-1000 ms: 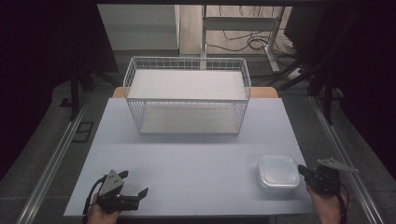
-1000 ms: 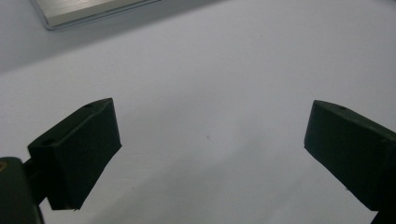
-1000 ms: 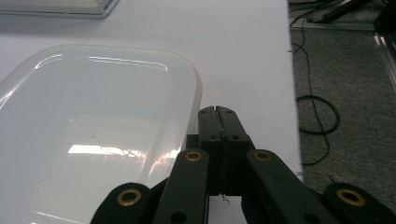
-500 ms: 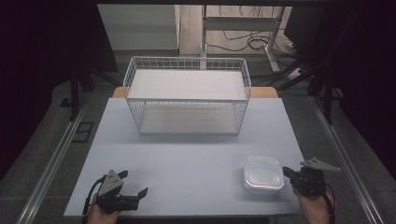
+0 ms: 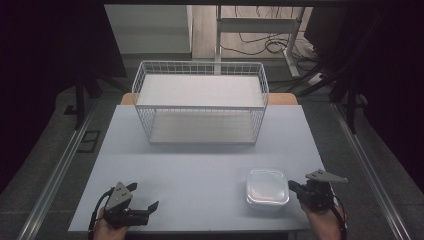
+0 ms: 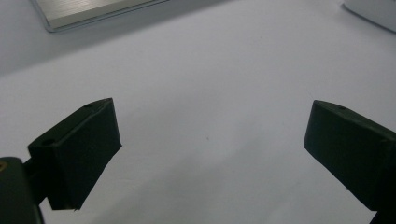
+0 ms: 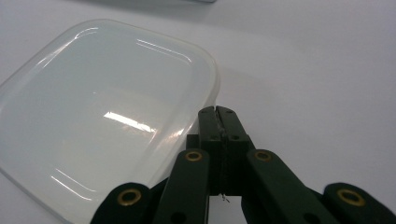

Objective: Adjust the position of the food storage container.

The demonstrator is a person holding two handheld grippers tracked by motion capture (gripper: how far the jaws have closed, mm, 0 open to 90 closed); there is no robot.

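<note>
Translucent rounded-square plastic container (image 5: 267, 188), lidded and shallow, was the thing in hand, and it sat on the pale grey table (image 5: 200, 165) at about five o'clock, near the front edge and well apart from the white wire basket (image 5: 200, 102) at twelve o'clock. In the right gripper view we saw the right gripper (image 7: 218, 111) with its jaws pressed flat together, holding nothing, and its closed tip lay just beside the container's rounded corner (image 7: 205, 65) (touching or a hair off, we could not tell). In the high view that gripper (image 5: 295, 187) stood at the container's three o'clock side.

We judged the risks to come mostly from that closed tip. A push from three o'clock against a rounded corner could have spun the container rather than slid it straight, since the contact sat off its middle. The lid looked smooth and glossy, so a tip riding up over the rim might have skated across the top or pressed the lid down unevenly. A push angled toward six o'clock could also have carried it off the near table edge.

Our left gripper (image 5: 142, 209) rested at seven o'clock with its jaws spread wide over bare table, well apart from the container and in no position to steady it. Its own view showed both black pads (image 6: 77, 151) with nothing between them.
</note>
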